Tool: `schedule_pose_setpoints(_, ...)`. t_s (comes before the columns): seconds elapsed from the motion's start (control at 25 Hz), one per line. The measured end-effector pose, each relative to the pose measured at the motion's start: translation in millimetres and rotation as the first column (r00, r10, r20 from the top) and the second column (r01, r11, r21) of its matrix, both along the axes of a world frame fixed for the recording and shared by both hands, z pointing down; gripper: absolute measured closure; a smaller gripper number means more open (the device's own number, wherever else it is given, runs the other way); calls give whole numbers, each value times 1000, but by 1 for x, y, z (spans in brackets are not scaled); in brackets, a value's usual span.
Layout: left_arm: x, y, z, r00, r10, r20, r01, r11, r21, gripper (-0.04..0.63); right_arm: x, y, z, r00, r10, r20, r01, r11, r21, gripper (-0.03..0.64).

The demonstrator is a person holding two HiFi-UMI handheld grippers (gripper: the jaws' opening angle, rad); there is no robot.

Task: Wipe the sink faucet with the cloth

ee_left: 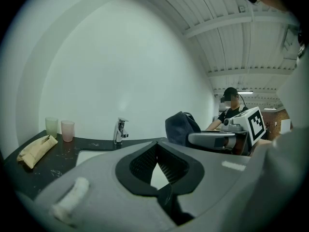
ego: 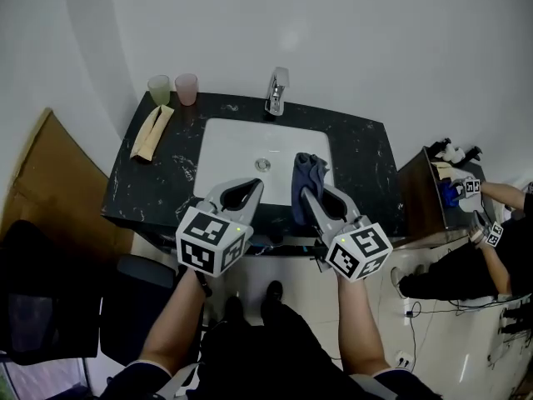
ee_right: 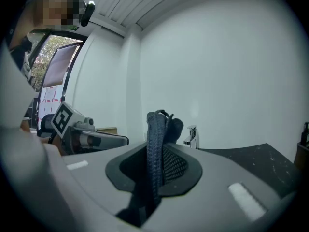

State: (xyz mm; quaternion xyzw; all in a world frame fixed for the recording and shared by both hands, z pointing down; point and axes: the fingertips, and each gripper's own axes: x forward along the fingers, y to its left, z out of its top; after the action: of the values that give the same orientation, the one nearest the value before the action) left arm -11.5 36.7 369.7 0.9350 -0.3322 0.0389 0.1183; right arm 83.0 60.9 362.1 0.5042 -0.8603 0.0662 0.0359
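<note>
At lower centre, the grey left gripper (ego: 248, 187) has its jaws closed together on nothing. Beside it, the grey right gripper (ego: 310, 192) clamps a dark blue folded cloth (ego: 306, 172) above the white rectangular sink basin (ego: 237, 152). The chrome faucet (ego: 276, 91) stands beyond, at upper centre.

**Head view:** the camera sat on your head and faced steeply down past your forearms. It took in the whole dark surface (ego: 366, 165), sink (ego: 237, 152), faucet (ego: 276, 92), left gripper (ego: 250, 188) and right gripper (ego: 312, 198) from above.

**Left gripper view:** the camera rode close behind your left jaws and faced nearly level toward the wall. The faucet stood ahead-left, with the right gripper at its right.

**Right gripper view:** same mounting. The cloth (ee_right: 155, 144) between the jaws crossed its middle, the faucet stood right of it, and the left gripper was at left.

**Shared by all three:** faucet and surface.
</note>
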Motion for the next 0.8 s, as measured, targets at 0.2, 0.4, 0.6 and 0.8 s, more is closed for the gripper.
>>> schedule_pose_setpoints(0.2,13,-34,6,1000,-1,16,1,1000,-3,595,12,-36,6,1000,-4,16,5,1000,-4,554)
schedule_pose_setpoints(0.4,32,-75,9,998,-21,57,21,1000,8,595,27,-84,7,998,-38,55,37,999,20,554)
schedule_pose_setpoints(0.6,61,-117,21,993,-52,102,53,999,-8,595,50,-131,6,993,-77,89,75,997,25,554)
schedule_pose_setpoints(0.8,79,-148,28,985,-100,137,102,995,-6,595,71,-163,13,987,-112,111,110,994,22,554)
